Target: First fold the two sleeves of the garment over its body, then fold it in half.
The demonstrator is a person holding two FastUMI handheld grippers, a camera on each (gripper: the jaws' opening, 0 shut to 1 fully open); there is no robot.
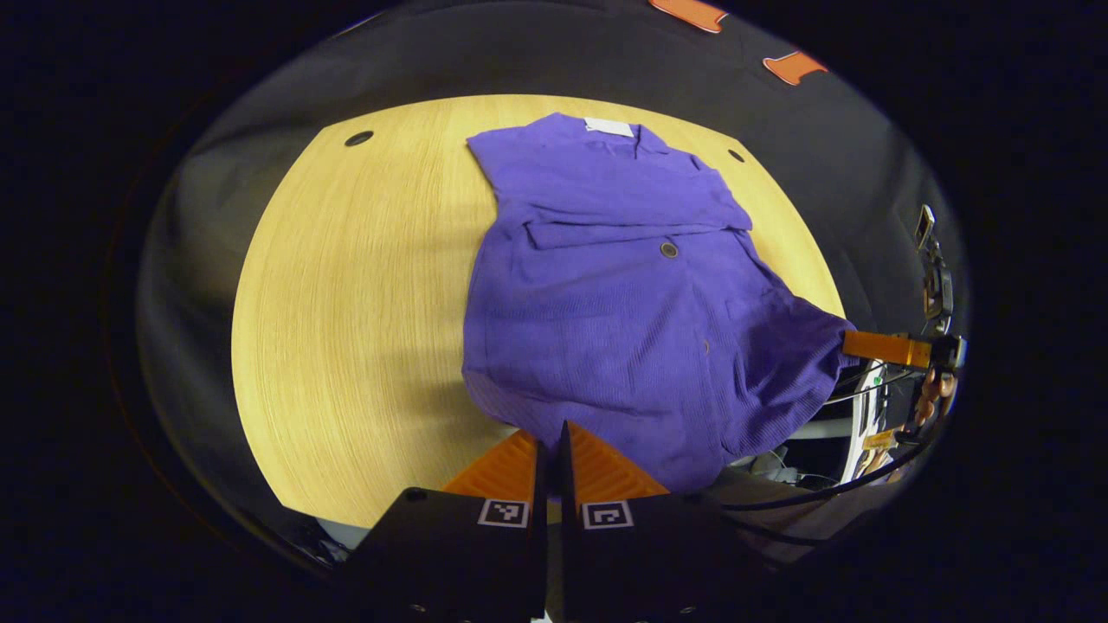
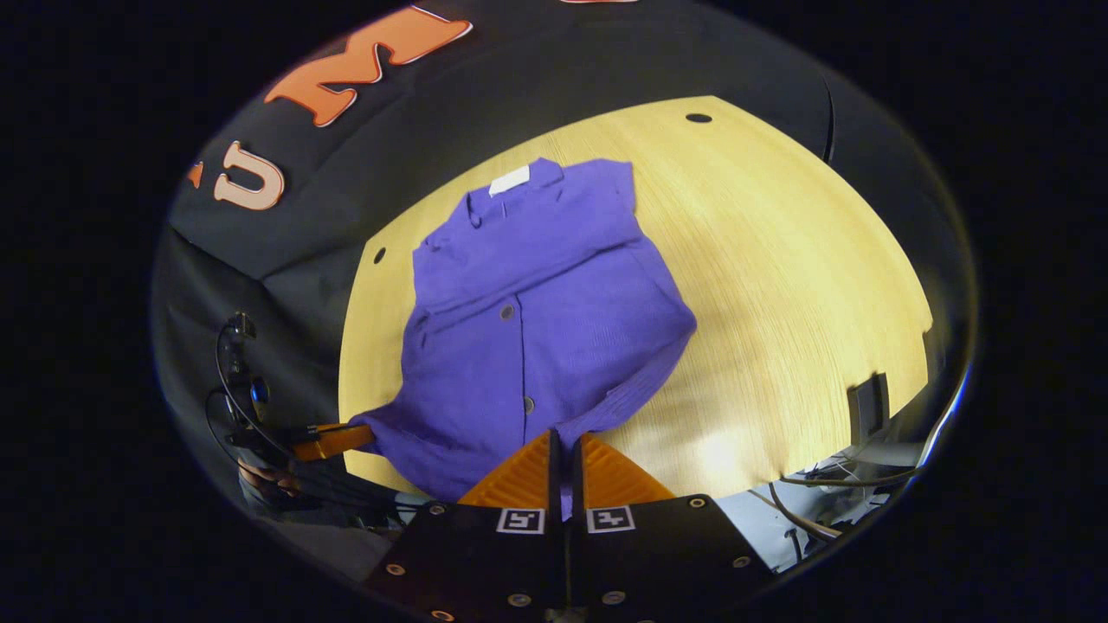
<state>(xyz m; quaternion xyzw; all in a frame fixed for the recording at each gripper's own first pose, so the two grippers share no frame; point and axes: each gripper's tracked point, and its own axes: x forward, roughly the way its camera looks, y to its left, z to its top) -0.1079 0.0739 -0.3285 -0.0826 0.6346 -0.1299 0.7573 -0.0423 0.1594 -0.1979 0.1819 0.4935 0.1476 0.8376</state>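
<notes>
A purple buttoned garment (image 1: 606,294) lies flat on the wooden table (image 1: 346,303), collar and white label at the far end, both sleeves folded across its chest. In the left gripper view my left gripper (image 1: 554,433) is shut on the near hem at one bottom corner. Farther right, my right gripper (image 1: 870,346) pinches the other bottom corner, which is lifted a little. In the right gripper view the garment (image 2: 528,346) stretches away from my right gripper (image 2: 567,441), shut with purple cloth between its fingers. The left gripper (image 2: 333,439) holds the left corner.
The table (image 2: 779,260) has bare wood beside the garment and small round holes (image 1: 358,138) (image 2: 698,118) near its far corners. A dark block (image 2: 867,405) sits at the table's near edge, with cables (image 2: 822,510) below. A hand (image 1: 939,389) holds the right gripper.
</notes>
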